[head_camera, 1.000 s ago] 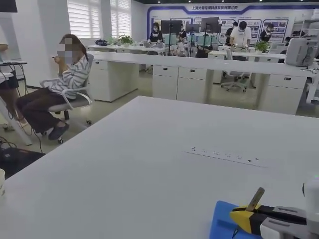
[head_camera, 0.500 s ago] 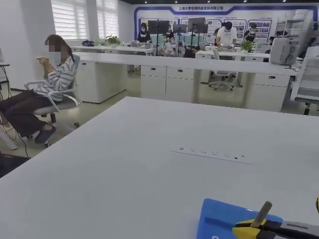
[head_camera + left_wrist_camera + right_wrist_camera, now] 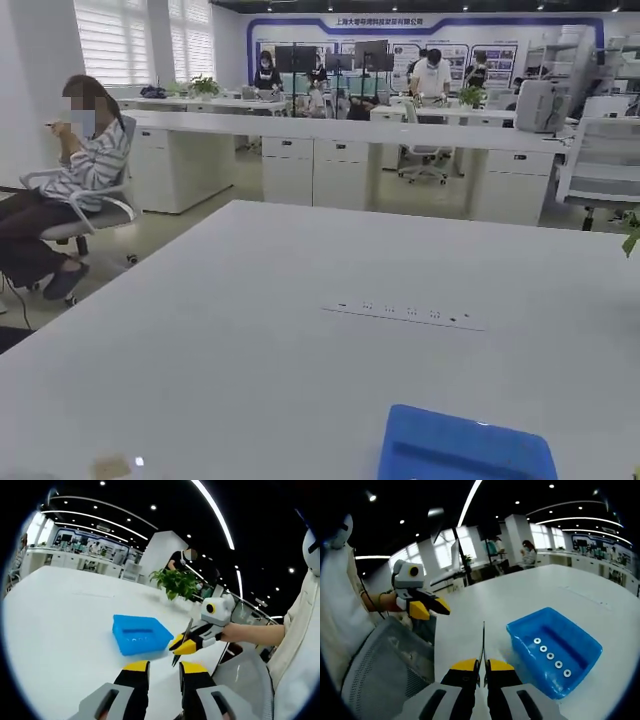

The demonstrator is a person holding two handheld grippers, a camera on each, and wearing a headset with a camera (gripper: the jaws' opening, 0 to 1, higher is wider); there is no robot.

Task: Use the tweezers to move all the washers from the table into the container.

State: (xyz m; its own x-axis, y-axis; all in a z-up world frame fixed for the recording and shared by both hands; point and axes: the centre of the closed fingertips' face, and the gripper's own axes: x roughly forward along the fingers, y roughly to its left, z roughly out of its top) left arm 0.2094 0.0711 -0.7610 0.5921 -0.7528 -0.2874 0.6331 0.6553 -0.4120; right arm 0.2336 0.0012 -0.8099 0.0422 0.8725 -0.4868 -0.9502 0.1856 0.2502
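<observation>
We find the blue container [image 3: 470, 445] standing at the near edge of the white desk [image 3: 250, 340], well apart from the power strip [image 3: 405, 315] set in the middle of the desk. In the right gripper view, five washers [image 3: 550, 656] lie in a straight row on the container's floor, none touching its walls. The right tool [image 3: 482, 666] has its jaws closed onto the tweezers [image 3: 483, 642], whose tips point forward over the desk, just beside the container. We see nothing between the tips. The left tool [image 3: 164, 667] has its jaws parted with a clear gap and grips nothing.
</observation>
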